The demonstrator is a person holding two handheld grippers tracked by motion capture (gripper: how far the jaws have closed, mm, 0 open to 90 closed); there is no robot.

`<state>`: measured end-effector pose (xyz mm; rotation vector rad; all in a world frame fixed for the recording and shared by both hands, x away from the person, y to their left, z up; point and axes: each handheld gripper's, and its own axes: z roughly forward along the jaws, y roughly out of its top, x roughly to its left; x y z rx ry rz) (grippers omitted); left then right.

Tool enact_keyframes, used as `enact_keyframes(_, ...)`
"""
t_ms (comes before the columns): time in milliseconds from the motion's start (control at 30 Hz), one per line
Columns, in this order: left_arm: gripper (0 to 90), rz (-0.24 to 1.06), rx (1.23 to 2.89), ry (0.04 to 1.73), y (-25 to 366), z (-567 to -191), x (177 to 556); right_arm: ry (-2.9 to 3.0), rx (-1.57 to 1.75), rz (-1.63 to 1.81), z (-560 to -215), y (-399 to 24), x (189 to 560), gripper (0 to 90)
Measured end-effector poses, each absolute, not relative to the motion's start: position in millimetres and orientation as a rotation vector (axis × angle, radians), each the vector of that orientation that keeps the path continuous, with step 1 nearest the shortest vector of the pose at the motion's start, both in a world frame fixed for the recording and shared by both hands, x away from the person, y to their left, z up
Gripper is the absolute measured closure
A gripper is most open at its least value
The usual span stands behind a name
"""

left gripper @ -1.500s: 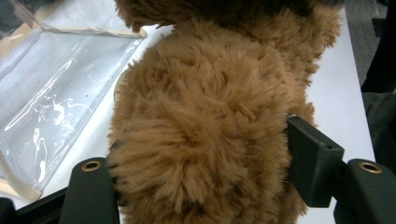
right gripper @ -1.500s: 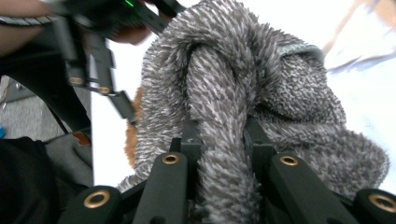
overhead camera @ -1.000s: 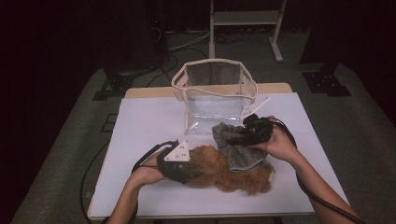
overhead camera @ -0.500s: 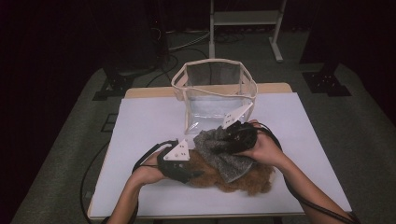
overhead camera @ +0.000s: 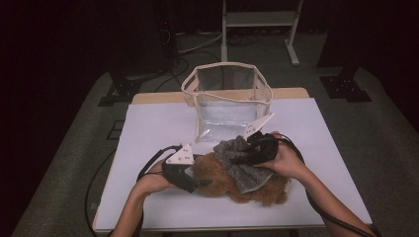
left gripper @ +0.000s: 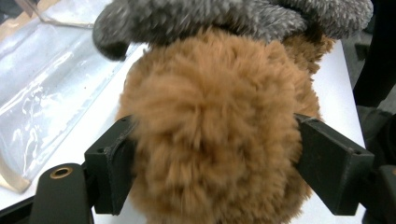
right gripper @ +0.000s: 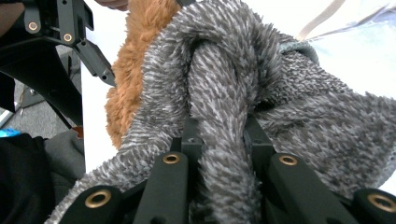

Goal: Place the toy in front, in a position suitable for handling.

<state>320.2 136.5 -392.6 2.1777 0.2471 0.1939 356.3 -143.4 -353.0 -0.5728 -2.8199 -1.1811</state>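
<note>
right gripper carried grey cloth leftward over brown fur.

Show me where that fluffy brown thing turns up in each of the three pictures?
High view: the brown furry piece lies on the white table near the front edge, partly under the grey fleecy cloth.
Left gripper view: it bulges in the middle, between that gripper's two black jaws.
Right gripper view: it peeks out at upper left, behind the grey cloth.
Shared landmark: the grey fleecy cloth, draped over the brown fur in all three.
</note>
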Motion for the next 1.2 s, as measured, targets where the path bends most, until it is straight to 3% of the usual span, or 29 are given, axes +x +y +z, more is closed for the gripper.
enact_keyframes(167,34.6,0.169,2.151,0.247,139.0,-394.9,321.6,-2.806,-0.584,-1.195,-351.2,-145.6,356.8,74.6)
enact_keyframes(433,37.8,0.180,2.143,0.224,131.0,-394.0,318.8,-2.835,-0.488,-1.209,-333.3,-122.4,356.6,74.6)
enact_keyframes(733,37.8,0.181,2.159,0.191,129.2,-395.2,315.3,-2.818,-0.455,-1.186,-337.0,-87.9,365.3,74.4)
enact_keyframes(1200,36.1,0.189,2.200,0.142,129.1,-393.8,311.5,-2.835,-0.738,-1.202,-341.6,-167.8,381.8,74.5)
